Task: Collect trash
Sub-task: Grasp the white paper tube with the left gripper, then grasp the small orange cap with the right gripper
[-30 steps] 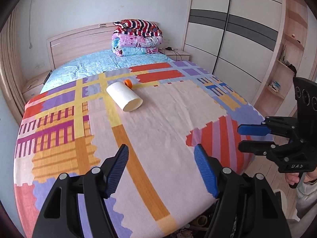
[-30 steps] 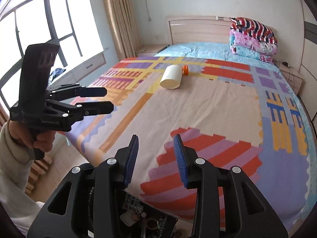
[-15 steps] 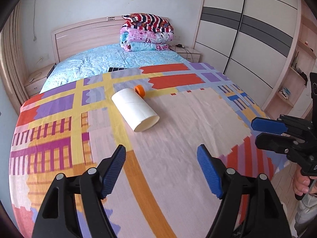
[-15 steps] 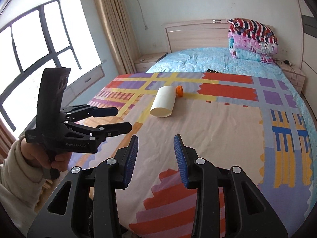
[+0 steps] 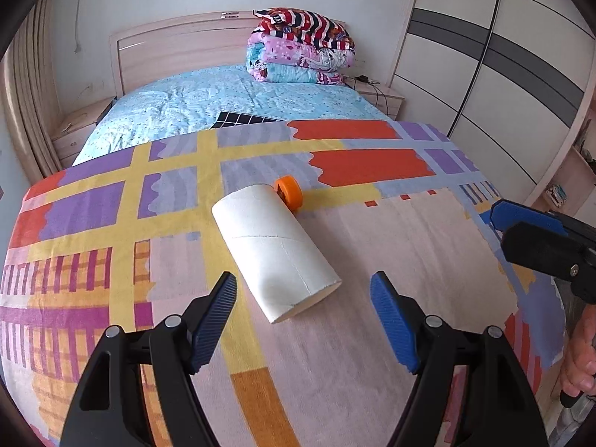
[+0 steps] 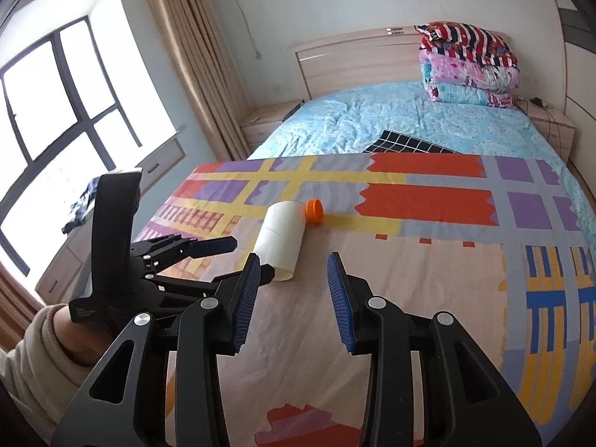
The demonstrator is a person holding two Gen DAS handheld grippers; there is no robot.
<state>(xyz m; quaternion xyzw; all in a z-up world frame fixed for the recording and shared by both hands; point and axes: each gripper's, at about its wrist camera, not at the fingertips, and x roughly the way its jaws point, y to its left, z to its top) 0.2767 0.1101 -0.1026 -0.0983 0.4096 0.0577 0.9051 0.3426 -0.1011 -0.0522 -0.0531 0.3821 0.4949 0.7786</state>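
Closer now, both open fingers [image 5: 229, 290] hover short of the paper roll [image 5: 273, 251].

My left tool [image 5: 303, 320] points steeply down over the bed, its two blue pads [image 5: 214, 320] standing wide apart with nothing pressed between them. In the right wrist view I see its black body from the side, my hand [image 6: 80, 337] wrapped round the grip and a pale sleeve [image 6: 26, 365] covering the wrist. My right tool [image 6: 292, 301] also tilts down, its pads closer together, a clear gap between them and nothing held. From the left wrist view it juts in at the right edge, fingers [image 5: 577, 361] on its handle.
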